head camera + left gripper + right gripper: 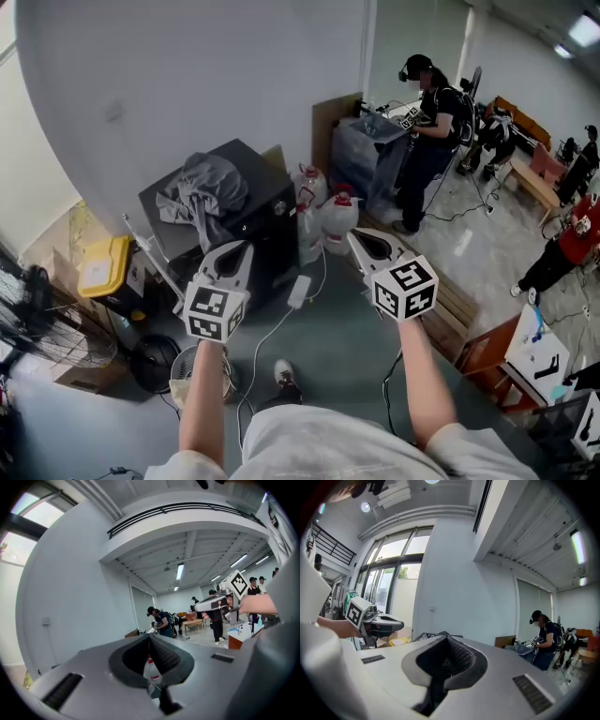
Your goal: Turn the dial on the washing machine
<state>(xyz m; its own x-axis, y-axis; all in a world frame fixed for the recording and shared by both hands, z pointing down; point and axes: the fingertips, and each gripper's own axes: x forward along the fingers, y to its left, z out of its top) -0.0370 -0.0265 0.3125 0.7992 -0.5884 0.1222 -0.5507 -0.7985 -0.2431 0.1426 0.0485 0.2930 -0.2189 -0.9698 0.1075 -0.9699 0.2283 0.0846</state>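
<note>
The washing machine [265,228] is a black box against the white wall, and a grey cloth [202,192] is heaped on its top. No dial shows in any view. My left gripper [238,247] hovers in the air just in front of the machine, jaws shut with nothing in them. My right gripper [360,236] is held level with it further right, over the floor, also shut and empty. In the left gripper view the closed jaws [150,637] point across the room, with the right gripper [194,606] beyond. The right gripper view shows its closed jaws [447,638] and the left gripper [400,622].
White jugs with red caps [336,221] stand right of the machine. A white power adapter [300,291] and cable lie on the floor. A yellow box [103,264] and a fan [192,367] sit at the left. A person [427,131] stands at a grey bin [367,145].
</note>
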